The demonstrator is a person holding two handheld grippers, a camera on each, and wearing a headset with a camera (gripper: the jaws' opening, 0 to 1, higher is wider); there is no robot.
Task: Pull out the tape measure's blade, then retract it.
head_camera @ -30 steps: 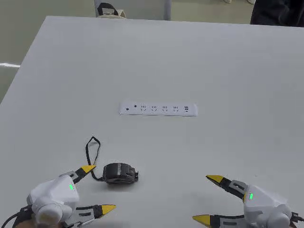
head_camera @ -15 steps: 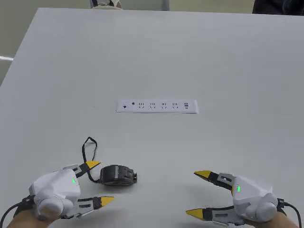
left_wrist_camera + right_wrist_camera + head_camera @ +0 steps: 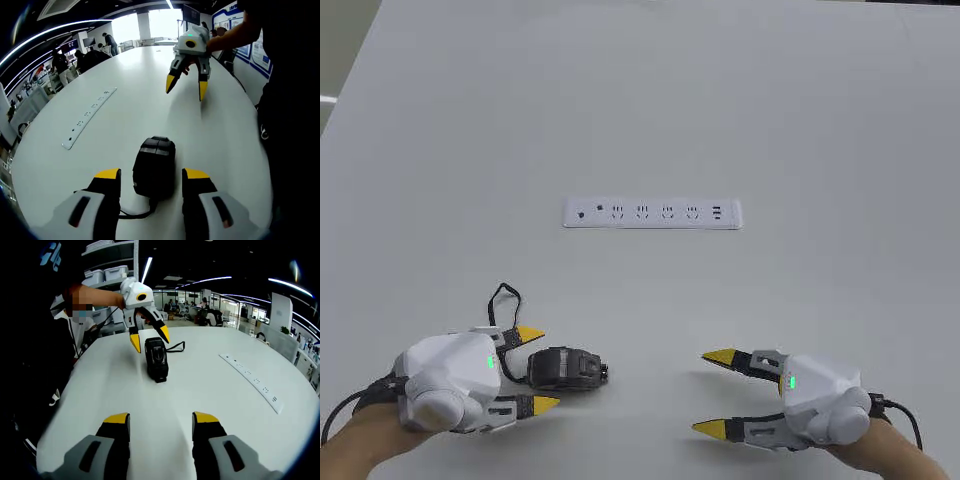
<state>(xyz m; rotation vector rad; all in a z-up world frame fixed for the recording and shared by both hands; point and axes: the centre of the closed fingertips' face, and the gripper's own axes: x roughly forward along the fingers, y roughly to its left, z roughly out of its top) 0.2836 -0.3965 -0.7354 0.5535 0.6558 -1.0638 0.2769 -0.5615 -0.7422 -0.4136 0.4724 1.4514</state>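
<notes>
A small black tape measure (image 3: 568, 368) lies on the white table (image 3: 640, 120), its black wrist cord (image 3: 504, 302) looping away to the far left. My left gripper (image 3: 536, 369) stands open with its yellow-tipped jaws on either side of the case's near end; in the left gripper view the tape measure (image 3: 154, 167) sits just ahead of the left gripper (image 3: 151, 174). My right gripper (image 3: 716, 393) is open and holds nothing, a short way right of the case. In the right gripper view the tape measure (image 3: 156, 358) lies well ahead of the right gripper (image 3: 161, 418). No blade shows.
A white power strip (image 3: 652, 213) lies flat across the middle of the table, beyond both grippers. In the gripper views, people and office desks show far off past the table's end.
My left gripper has slid forward so its jaws now flank the tape measure's end. The right gripper has moved left, closer to the case. The headset view has tilted down.
</notes>
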